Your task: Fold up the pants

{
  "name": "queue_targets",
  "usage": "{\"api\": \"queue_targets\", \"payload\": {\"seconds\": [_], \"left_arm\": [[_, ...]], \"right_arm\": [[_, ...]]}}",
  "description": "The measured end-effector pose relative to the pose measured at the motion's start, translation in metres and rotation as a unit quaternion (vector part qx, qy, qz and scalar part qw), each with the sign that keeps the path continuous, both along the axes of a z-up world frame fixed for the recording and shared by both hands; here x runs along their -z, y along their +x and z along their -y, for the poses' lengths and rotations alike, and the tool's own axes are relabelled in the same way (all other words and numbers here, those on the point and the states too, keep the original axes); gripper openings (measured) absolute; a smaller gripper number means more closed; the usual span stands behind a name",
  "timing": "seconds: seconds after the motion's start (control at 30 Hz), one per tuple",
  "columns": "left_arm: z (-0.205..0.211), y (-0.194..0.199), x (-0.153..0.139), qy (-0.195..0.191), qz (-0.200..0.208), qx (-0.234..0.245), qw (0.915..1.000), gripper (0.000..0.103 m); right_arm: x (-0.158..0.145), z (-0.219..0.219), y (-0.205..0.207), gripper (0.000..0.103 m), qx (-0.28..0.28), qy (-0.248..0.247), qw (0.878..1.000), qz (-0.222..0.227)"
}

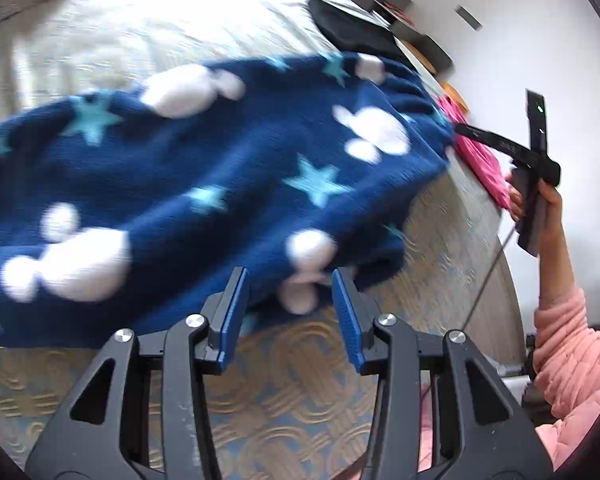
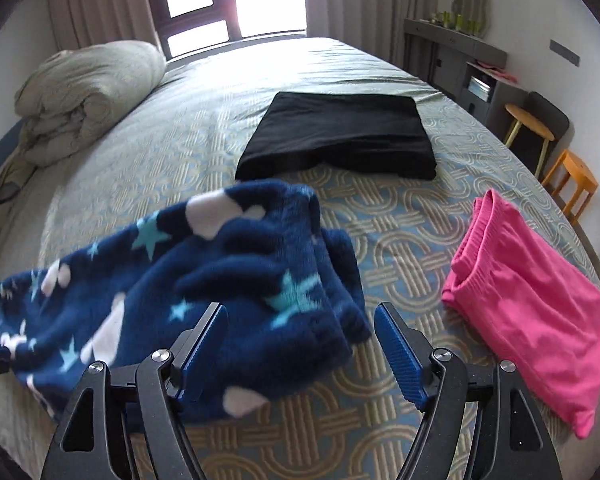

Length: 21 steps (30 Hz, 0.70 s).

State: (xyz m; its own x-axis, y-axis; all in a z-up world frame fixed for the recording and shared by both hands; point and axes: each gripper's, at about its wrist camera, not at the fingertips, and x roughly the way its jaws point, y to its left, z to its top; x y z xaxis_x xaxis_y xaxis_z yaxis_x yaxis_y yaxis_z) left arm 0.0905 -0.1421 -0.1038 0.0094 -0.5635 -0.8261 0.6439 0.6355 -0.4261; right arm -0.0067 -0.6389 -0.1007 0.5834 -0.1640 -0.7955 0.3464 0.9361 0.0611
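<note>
Navy fleece pants (image 1: 220, 184) with turquoise stars and white shapes stretch across the patterned bedspread (image 1: 292, 392), blurred. My left gripper (image 1: 288, 276) is open; a hem edge of the pants lies between its blue pads, which do not press on it. In the right wrist view the bunched waistband end of the pants (image 2: 252, 280) sits between the fingers of my right gripper (image 2: 300, 310), which stands wide open and grips nothing. A hand (image 1: 548, 200) in a pink sleeve holds the right gripper's body at the far right of the left wrist view.
Pink pants (image 2: 532, 304) lie folded on the bed at the right. A folded black garment (image 2: 340, 136) rests further back and a rolled duvet (image 2: 88, 96) at the back left. Stools (image 2: 572, 180) and a grey shelf unit (image 2: 460, 52) stand beyond the bed's right edge.
</note>
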Motion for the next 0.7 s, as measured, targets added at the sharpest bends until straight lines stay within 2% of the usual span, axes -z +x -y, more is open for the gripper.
{"api": "queue_targets", "payload": {"seconds": [0.13, 0.17, 0.2, 0.27, 0.37, 0.5, 0.53, 0.57, 0.7], "left_arm": [[0.064, -0.026, 0.016, 0.032, 0.009, 0.050, 0.9982, 0.045], [0.073, -0.026, 0.017, 0.039, 0.017, 0.051, 0.9978, 0.049], [0.082, -0.027, 0.018, 0.044, 0.020, 0.050, 0.9975, 0.058], [0.089, -0.021, 0.020, 0.040, 0.012, 0.040, 0.9983, 0.065], [0.096, -0.014, 0.023, 0.037, -0.005, 0.021, 0.9991, 0.065], [0.101, -0.009, 0.028, 0.035, -0.006, 0.001, 0.9994, 0.064], [0.102, -0.008, 0.027, 0.031, -0.005, -0.005, 0.9995, 0.063], [0.104, -0.008, 0.026, 0.030, -0.003, -0.009, 0.9995, 0.057], [0.106, -0.006, 0.025, 0.034, 0.002, -0.011, 0.9994, 0.026]], "right_arm": [[0.023, 0.008, -0.018, 0.077, -0.010, 0.032, 0.999, 0.001], [0.027, 0.012, -0.021, 0.077, -0.011, 0.048, 0.999, 0.009], [0.029, 0.016, -0.024, 0.077, -0.011, 0.062, 0.998, 0.018], [0.030, 0.021, -0.027, 0.078, -0.010, 0.083, 0.996, 0.036], [0.031, 0.026, -0.023, 0.080, -0.017, 0.091, 0.994, 0.052], [0.032, 0.026, -0.007, 0.083, -0.033, 0.060, 0.996, 0.055], [0.033, 0.028, -0.002, 0.083, -0.035, 0.056, 0.996, 0.054], [0.033, 0.029, 0.002, 0.083, -0.037, 0.056, 0.996, 0.053], [0.033, 0.033, 0.013, 0.083, -0.052, 0.060, 0.995, 0.060]]}}
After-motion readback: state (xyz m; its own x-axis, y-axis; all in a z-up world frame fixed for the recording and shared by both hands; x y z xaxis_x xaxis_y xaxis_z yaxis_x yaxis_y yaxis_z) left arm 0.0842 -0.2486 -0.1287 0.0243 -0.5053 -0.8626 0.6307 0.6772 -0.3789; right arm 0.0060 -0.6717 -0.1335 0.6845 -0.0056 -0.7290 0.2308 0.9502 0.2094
